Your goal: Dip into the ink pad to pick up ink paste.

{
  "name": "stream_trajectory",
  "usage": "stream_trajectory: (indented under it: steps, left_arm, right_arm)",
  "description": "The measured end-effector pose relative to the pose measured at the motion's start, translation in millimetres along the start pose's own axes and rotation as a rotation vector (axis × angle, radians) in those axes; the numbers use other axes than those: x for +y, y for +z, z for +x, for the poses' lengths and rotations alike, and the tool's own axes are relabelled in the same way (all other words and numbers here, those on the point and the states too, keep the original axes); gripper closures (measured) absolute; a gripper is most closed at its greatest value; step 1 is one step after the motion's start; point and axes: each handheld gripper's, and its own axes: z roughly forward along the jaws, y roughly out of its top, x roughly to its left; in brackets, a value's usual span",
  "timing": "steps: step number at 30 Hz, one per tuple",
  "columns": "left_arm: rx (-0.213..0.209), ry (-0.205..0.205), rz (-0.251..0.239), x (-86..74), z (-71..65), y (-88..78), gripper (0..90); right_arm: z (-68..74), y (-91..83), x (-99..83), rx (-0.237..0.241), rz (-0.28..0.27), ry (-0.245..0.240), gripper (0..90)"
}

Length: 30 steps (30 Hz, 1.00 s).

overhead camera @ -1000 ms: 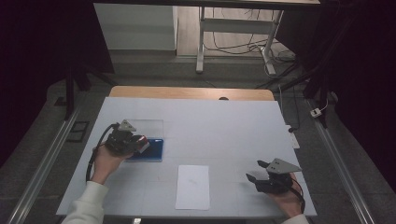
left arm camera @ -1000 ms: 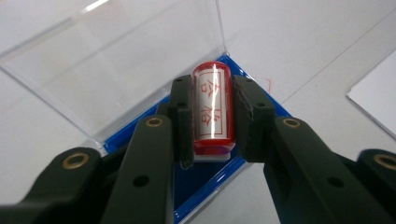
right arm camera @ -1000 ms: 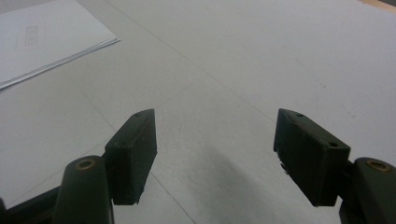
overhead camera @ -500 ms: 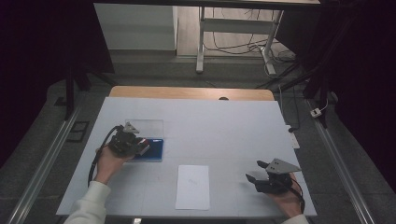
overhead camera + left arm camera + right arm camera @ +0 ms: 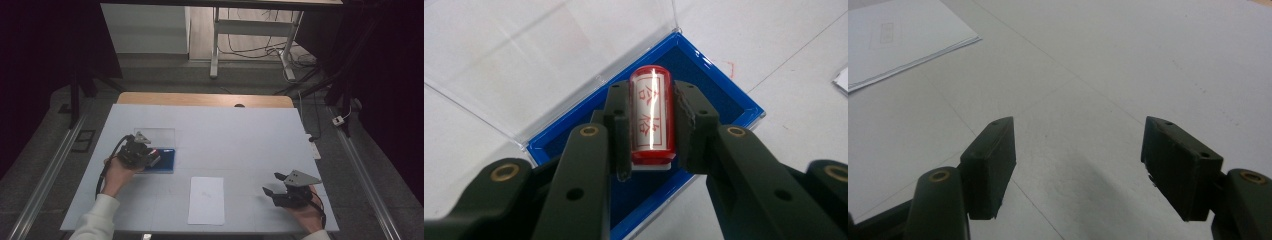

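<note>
In the left gripper view my left gripper (image 5: 651, 120) is shut on a red cylindrical stamp (image 5: 651, 117) with red characters on its white label. The stamp hangs over the dark pad of a blue ink pad case (image 5: 724, 97) whose clear lid (image 5: 549, 55) lies folded open behind it. From the high view the left gripper (image 5: 150, 157) sits over the ink pad case (image 5: 165, 159) at the table's left. My right gripper (image 5: 270, 184) rests at the front right, open, with only bare tabletop between its fingers (image 5: 990, 165). A white sheet of paper (image 5: 206, 200) lies between the two hands.
The white table (image 5: 240, 140) has a wooden strip along its far edge. Table legs and cables (image 5: 280, 55) lie on the floor beyond. A corner of the paper (image 5: 898, 37) shows at the upper left of the right gripper view.
The left hand has shifted a little toward the front with the stamp, staying over the ink pad case. The right hand has kept still.
</note>
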Motion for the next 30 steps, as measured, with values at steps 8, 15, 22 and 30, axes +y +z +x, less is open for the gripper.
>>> stream_trajectory:
  steps: [8, 15, 22, 30]
  left_arm:
    - [0.017, 0.013, 0.021, 2.8, -2.5, 0.4, 70.8]
    - [0.027, 0.018, 0.038, 4.6, -4.0, 1.4, 70.8]
    - [0.027, 0.022, 0.052, 4.7, -3.8, 4.3, 70.9]
    - [0.041, 0.029, 0.052, 3.8, -6.2, 6.1, 71.1]
  right_arm:
    - [0.2, 0.5, -0.1, 0.001, 0.007, -0.002, 29.6]
    - [0.7, 0.3, 0.3, 0.000, 0.007, -0.003, 29.6]
    - [1.4, 0.2, 0.8, 0.003, 0.010, -0.006, 29.6]
    - [2.4, 0.6, 1.0, 0.003, 0.006, -0.006, 29.5]
